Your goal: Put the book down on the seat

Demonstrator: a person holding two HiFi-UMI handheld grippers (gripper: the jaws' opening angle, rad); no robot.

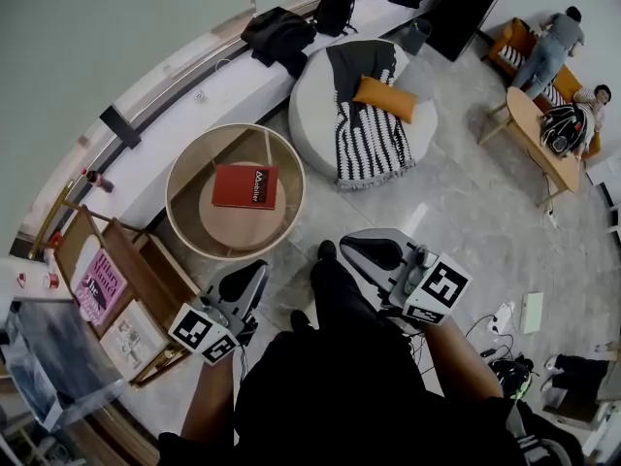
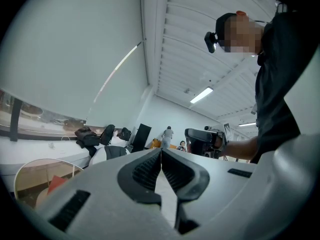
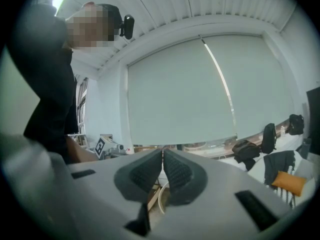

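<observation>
At the far left a low wooden shelf unit (image 1: pixel 160 270) holds a pink magazine (image 1: pixel 97 284) and other printed sheets. Just to its right stands a round chair with a pale wooden hoop rim (image 1: pixel 233 127). The red book with white lettering (image 1: pixel 245 185) lies flat on the chair's tan seat pad (image 1: pixel 243 226), and neither gripper touches it. Behind the chair, a long white window ledge (image 1: pixel 223 90) carries black bags (image 1: pixel 278 35). Further right sits a round white pouf (image 1: pixel 315 100) with a black-and-white striped blanket (image 1: pixel 369 139) and an orange cushion (image 1: pixel 386 98) on it. A pale wooden table (image 1: pixel 529 115) stands at the far right, with a person in a grey top (image 1: pixel 555 47) bending beside it.

The person with the grippers stands on the grey floor near the chair, black shoes (image 1: pixel 325 250) pointing toward it. The left gripper (image 2: pixel 161 156) is held low beside the left leg on a bare forearm. Its jaws are pressed together with nothing between them, and it is tipped up toward the wall and ceiling. The right gripper (image 3: pixel 162 159) hangs beside the right leg, jaws likewise closed and empty, facing the window blind and ledge. Both are well apart from the book.
</observation>
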